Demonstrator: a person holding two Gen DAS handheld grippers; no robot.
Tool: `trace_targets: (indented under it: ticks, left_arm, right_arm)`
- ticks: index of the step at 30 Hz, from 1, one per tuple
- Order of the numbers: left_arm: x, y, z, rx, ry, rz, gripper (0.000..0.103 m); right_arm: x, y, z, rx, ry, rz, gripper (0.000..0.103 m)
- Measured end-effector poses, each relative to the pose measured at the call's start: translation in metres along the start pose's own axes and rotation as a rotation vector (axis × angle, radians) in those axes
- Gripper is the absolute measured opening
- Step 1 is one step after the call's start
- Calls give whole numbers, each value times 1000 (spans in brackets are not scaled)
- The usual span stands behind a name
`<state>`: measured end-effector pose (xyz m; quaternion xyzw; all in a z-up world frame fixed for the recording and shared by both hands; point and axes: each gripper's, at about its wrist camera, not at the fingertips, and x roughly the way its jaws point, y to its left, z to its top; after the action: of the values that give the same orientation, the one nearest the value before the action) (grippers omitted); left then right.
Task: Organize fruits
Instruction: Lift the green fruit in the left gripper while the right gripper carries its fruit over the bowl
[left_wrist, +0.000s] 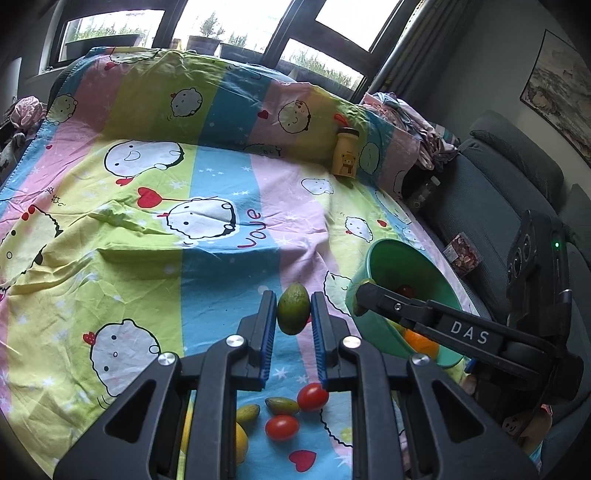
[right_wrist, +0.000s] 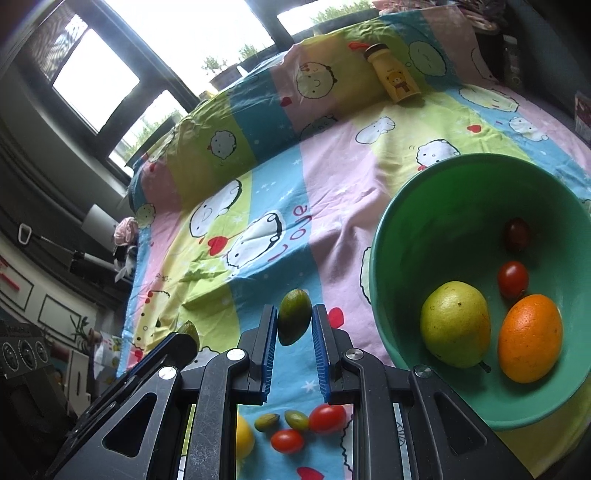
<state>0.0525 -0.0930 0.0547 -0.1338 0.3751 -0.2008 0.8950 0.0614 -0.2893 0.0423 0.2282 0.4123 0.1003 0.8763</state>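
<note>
Bedsheet below gripper-clamped green fruit (left_wrist: 293, 308)

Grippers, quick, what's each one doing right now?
Left gripper: closed on a small green fruit.
Right gripper: closed on another small green fruit.

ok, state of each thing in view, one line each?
left hand-held gripper: shut on a small green fruit
right hand-held gripper: shut on another green fruit
green bowl: tilted, holds pear, orange, two tomatoes
yellow bottle: upright against the cushion
loose fruits: on the sheet
</note>
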Motion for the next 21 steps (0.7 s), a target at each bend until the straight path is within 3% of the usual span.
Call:
trace_targets:
  ticks: [21]
  left_arm:
    - [12,-60,2,146,19,-90,18]
  right_arm:
    - [-46,-40,10,100,-137,-69,21]
